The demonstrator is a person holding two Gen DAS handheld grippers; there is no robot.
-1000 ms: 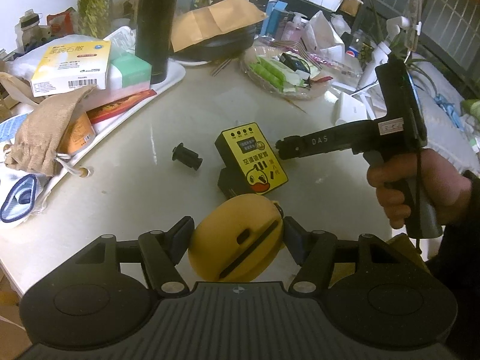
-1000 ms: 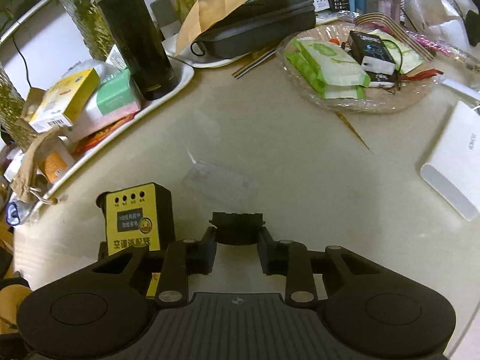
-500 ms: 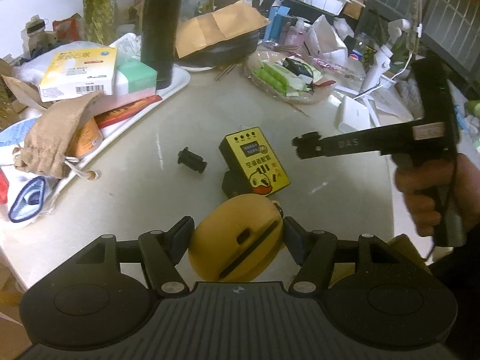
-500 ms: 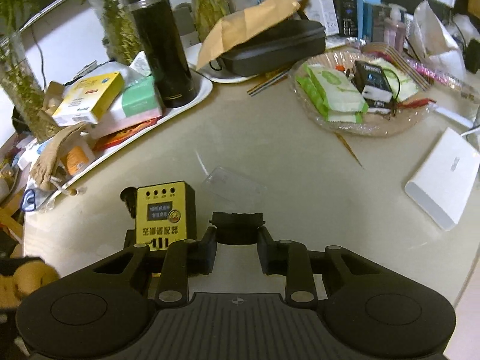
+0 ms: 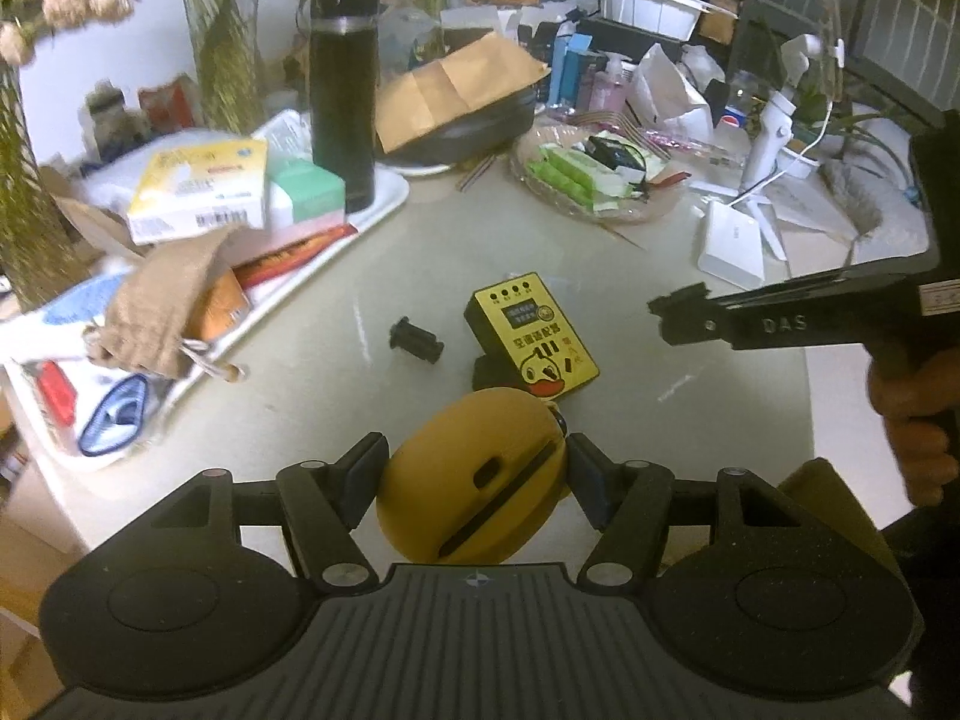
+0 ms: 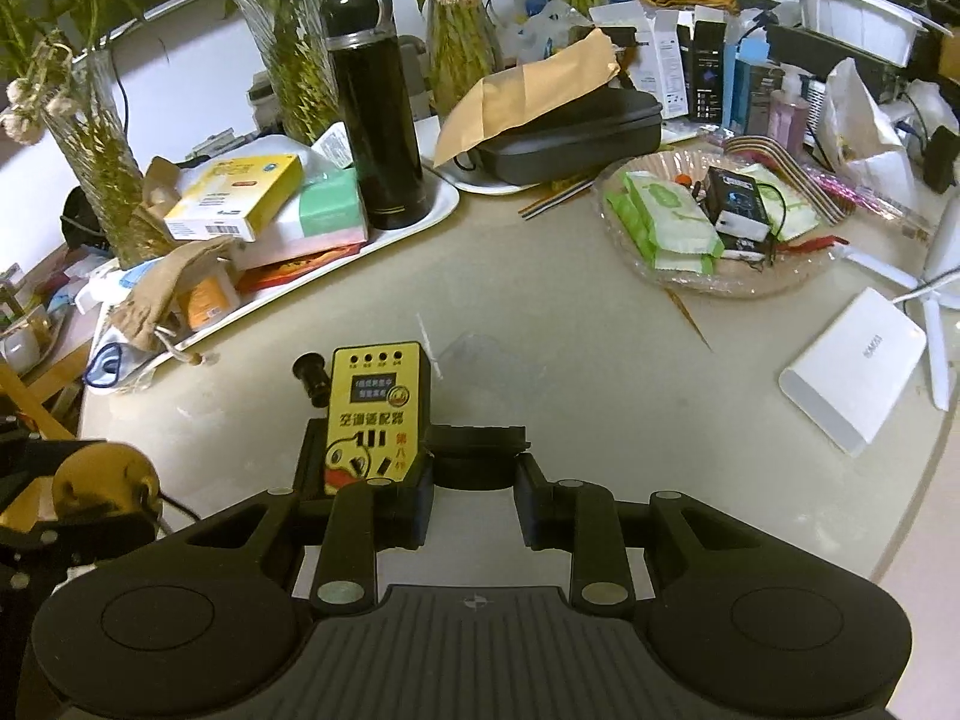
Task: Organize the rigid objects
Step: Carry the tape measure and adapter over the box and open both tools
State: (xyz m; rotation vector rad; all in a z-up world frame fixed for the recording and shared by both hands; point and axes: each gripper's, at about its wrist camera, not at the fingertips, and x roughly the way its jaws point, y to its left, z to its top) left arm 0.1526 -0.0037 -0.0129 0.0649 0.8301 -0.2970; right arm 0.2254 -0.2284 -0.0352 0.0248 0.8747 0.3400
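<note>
Left gripper (image 5: pixel 474 468) is clamping a round yellow object (image 5: pixel 474 483) between its jaws, holding it above the bench (image 5: pixel 690 360) at lower centre of the left wrist view. Right gripper (image 6: pixel 474 483) is clenching a small black part (image 6: pixel 477 450) at its tips, also off the bench; in the left wrist view it is reaching in from the right edge.

Progress: looks early to midway. Two items are in hand, neither placed yet. Remaining loose on the bench: the yellow adapter box (image 5: pixel 531 342) with the duck print at centre, and a small black spool (image 5: pixel 415 341) just to its left. Where things are meant to go cannot be told.

Room: the bench centre is mostly bare around those two items. The white tray (image 5: pixel 384 210) along the upper left is crowded with boxes and a black flask (image 5: pixel 343 90); the clear dish (image 6: pixel 714 282) at upper right is full of packets. A white flat box (image 6: pixel 852 384) is lying near the right edge. The bench edge is running close along the lower left and right, so set-downs there risk a drop.
</note>
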